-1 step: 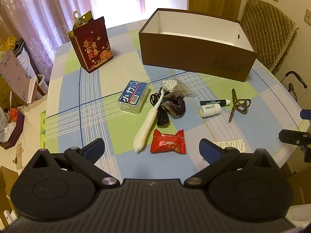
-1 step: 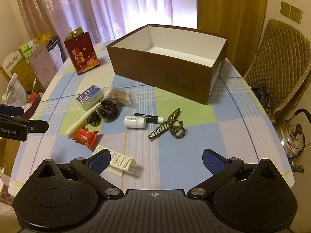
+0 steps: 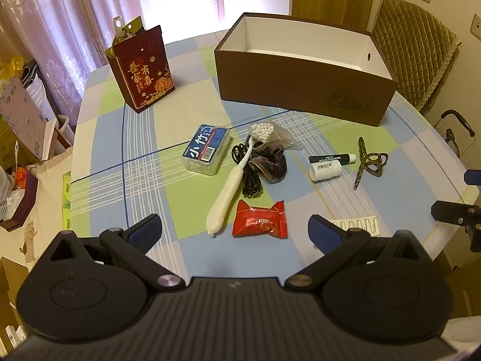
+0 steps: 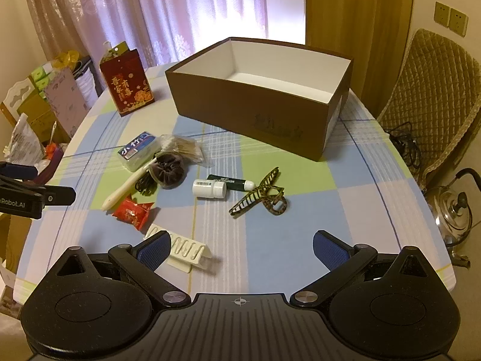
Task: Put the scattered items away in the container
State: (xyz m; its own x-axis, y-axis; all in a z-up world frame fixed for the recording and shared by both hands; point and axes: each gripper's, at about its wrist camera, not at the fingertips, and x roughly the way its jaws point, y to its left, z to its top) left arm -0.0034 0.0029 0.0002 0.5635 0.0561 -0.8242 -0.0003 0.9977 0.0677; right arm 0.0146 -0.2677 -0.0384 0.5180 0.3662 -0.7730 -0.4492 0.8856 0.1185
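nothing has moved; both jaws apart, the lip balm (image 4: pixel 231 181) reads "mentholatum", the left gripper (image 4: pixel 18 203) "robot.ai".

"Robot.AI" — left gripper (image 4: pixel 36 194)

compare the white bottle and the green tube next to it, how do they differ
The white bottle is short and fat; the green tube is long and thin. The bottle is white all over with a small label, while the tube is dark green with white print and a white cap. The bottle lies nearer the grippers, the tube nearer the brown box. Both lie on their sides, touching.
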